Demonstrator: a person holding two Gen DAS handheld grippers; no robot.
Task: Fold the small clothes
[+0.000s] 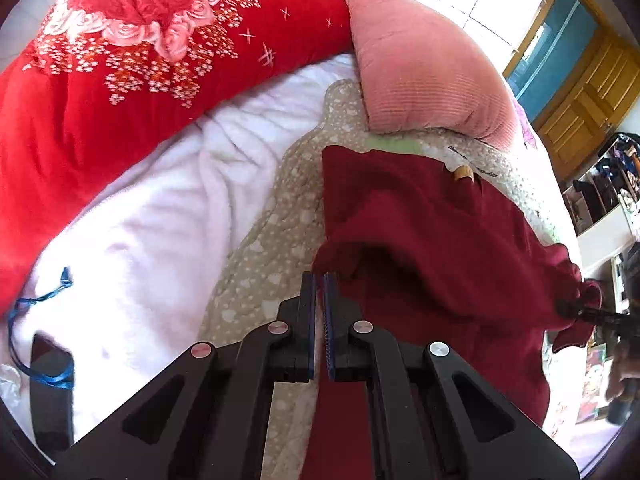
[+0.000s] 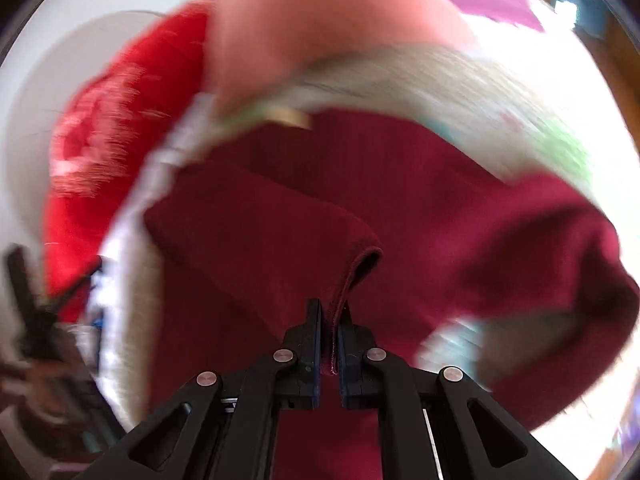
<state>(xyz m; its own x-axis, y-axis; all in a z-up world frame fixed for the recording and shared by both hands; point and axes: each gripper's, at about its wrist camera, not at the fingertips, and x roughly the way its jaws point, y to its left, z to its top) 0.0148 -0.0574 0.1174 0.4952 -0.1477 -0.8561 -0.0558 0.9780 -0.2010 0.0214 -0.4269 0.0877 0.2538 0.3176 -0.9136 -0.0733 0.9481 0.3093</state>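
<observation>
Pinching maroon garment (image 2: 400, 208) hem: right tool (image 2: 329, 312); left tool (image 1: 319, 280) nearly closed, grip unclear.

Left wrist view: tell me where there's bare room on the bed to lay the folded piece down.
One free patch: the white fleece blanket, between the red floral quilt and the maroon garment. Only a narrow strip of beige patterned sheet shows beside the garment. The far end is crowded by the pink pillow.
</observation>
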